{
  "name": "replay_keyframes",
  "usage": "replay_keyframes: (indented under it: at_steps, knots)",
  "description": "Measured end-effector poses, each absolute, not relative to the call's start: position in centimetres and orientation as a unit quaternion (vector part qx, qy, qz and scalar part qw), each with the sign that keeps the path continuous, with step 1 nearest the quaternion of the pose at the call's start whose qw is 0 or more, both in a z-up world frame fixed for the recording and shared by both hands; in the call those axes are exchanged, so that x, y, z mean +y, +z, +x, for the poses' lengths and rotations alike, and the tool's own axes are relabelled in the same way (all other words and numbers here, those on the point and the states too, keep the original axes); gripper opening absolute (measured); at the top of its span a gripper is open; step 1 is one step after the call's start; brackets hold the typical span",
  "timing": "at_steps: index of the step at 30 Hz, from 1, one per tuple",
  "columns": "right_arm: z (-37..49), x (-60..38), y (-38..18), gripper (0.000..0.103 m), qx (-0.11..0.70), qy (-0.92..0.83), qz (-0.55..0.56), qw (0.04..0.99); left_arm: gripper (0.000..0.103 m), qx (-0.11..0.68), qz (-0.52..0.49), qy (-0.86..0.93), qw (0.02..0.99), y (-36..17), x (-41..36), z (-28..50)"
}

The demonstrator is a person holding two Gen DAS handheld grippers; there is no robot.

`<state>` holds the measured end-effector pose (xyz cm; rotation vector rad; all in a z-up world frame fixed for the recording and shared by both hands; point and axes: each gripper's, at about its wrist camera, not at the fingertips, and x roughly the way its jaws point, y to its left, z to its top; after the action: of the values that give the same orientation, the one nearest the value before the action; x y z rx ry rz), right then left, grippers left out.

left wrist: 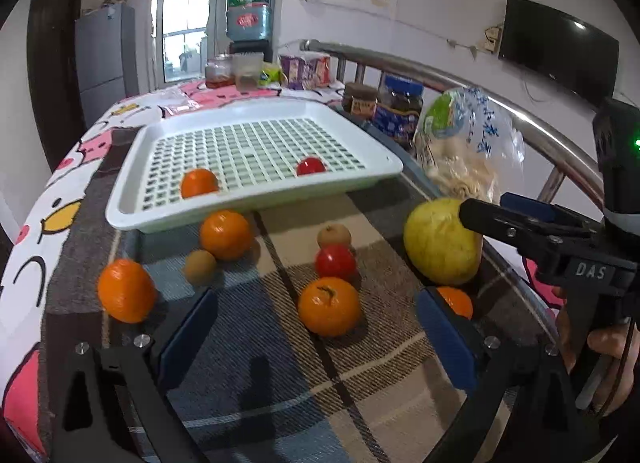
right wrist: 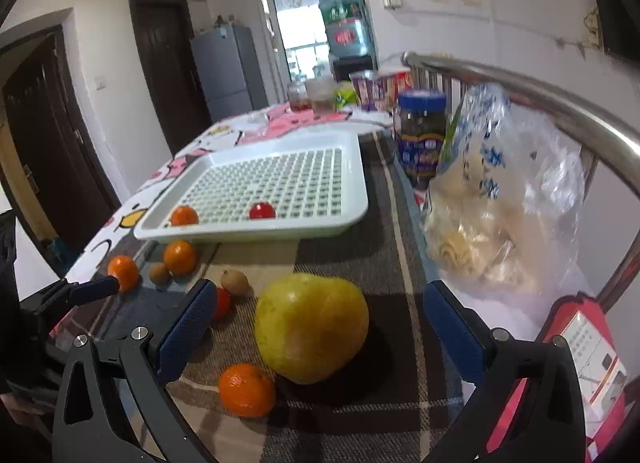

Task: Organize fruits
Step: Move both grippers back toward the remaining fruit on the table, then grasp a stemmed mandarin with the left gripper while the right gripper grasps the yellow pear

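A white slotted tray (left wrist: 132,219) (right wrist: 356,167) holds an orange (left wrist: 199,182) (right wrist: 184,216) and a red tomato (left wrist: 311,165) (right wrist: 262,210). On the plaid cloth in front lie several oranges, two brown kiwis (left wrist: 199,266), a red tomato (left wrist: 335,261) and a big yellow pomelo (left wrist: 440,246) (right wrist: 312,327). My left gripper (left wrist: 316,327) is open, with an orange (left wrist: 329,305) just ahead between its fingers. My right gripper (right wrist: 316,327) is open around the pomelo, its fingers apart from it; it also shows in the left wrist view (left wrist: 488,211).
A plastic bag of noodles (right wrist: 500,199) and jars (right wrist: 420,135) stand along the right by a steel rail (right wrist: 560,103). A red box (right wrist: 592,359) lies at the near right. A small orange (right wrist: 247,389) sits in front of the pomelo.
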<state>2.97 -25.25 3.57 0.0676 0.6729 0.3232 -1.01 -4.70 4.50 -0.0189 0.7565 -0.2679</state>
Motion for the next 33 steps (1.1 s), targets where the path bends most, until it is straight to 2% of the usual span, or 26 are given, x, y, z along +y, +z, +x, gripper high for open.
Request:
replay_keyframes:
  at_steps: [18, 24, 27, 33]
  knots:
    - [5.0, -24.6, 0.2, 0.102, 0.402, 0.148, 0.023, 0.904, 0.05, 0.421, 0.001, -0.151, 0.895, 2.0, -6.0, 0.8]
    - [5.2, -24.4, -0.2, 0.088, 0.415, 0.163, 0.028, 0.895, 0.043, 0.428, -0.009, -0.154, 0.89, 1.7, -5.9, 1.2]
    - [5.3, -24.1, -0.5, 0.074, 0.423, 0.181, 0.039, 0.887, 0.043, 0.428, -0.014, -0.156, 0.89, 1.6, -5.8, 1.3]
    - [5.1, -23.6, -0.4, 0.072, 0.419, 0.184, 0.029, 0.889, 0.042, 0.426, -0.022, -0.156, 0.891, 1.7, -5.5, 1.2]
